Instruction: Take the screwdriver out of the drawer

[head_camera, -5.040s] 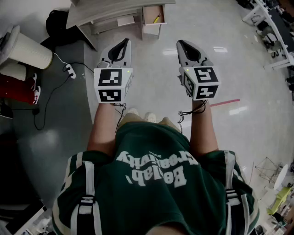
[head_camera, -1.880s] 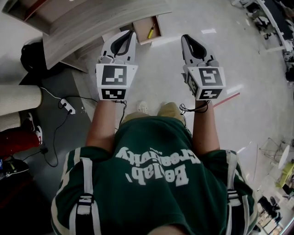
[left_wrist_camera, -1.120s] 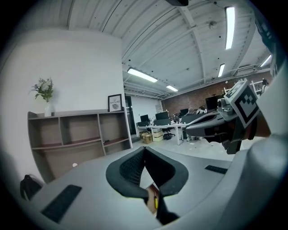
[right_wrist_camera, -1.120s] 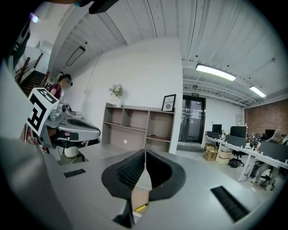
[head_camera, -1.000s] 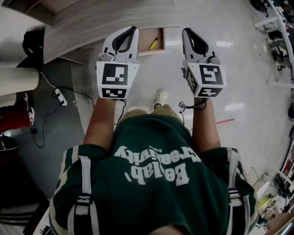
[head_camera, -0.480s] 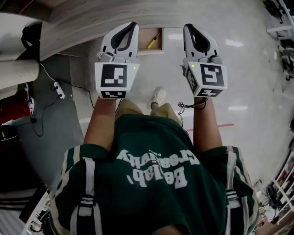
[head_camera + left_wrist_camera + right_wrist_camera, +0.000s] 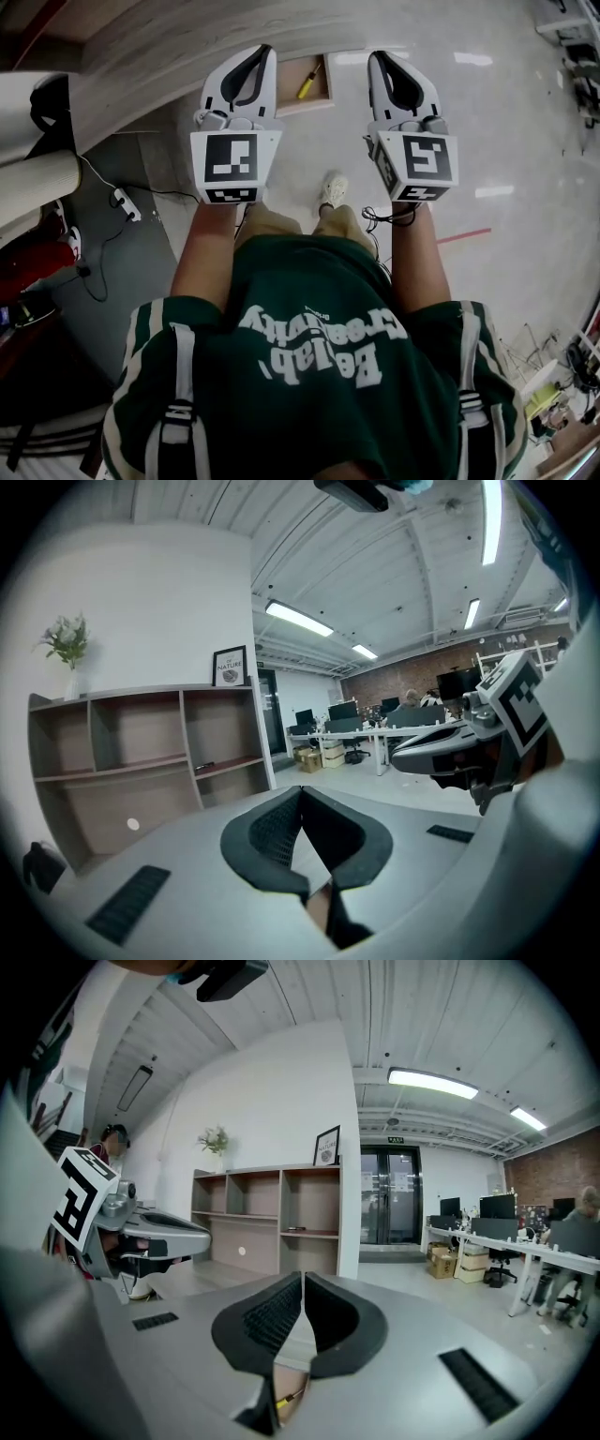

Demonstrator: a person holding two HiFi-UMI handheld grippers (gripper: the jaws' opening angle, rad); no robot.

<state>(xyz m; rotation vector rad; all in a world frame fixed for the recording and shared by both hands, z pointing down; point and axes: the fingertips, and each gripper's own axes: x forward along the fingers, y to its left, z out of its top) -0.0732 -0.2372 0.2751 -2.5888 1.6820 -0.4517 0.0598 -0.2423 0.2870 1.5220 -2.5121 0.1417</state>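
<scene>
An open wooden drawer [image 7: 315, 97] sticks out from under the pale desk [image 7: 187, 37] at the top of the head view. A yellow-handled screwdriver [image 7: 307, 82] lies inside it. My left gripper [image 7: 265, 50] is held just left of the drawer, shut and empty. To the drawer's right is my right gripper [image 7: 372, 56], also shut and empty. Both hang above the floor, apart from the drawer. In the left gripper view the pads of the left gripper [image 7: 300, 790] meet. In the right gripper view the right gripper [image 7: 302, 1277] is shut, and a bit of the screwdriver [image 7: 287, 1401] shows below the jaws.
A power strip [image 7: 123, 202] with cables lies on the floor at left, near a white cylinder [image 7: 37, 183]. The person's shoe [image 7: 333, 189] stands below the drawer. A red floor line [image 7: 464, 234] runs at right. An open shelf unit [image 7: 141, 761] stands ahead.
The person has walked up to the desk, so the open drawer now lies between the two gripper tips. Both grippers have stayed shut and side by side.
</scene>
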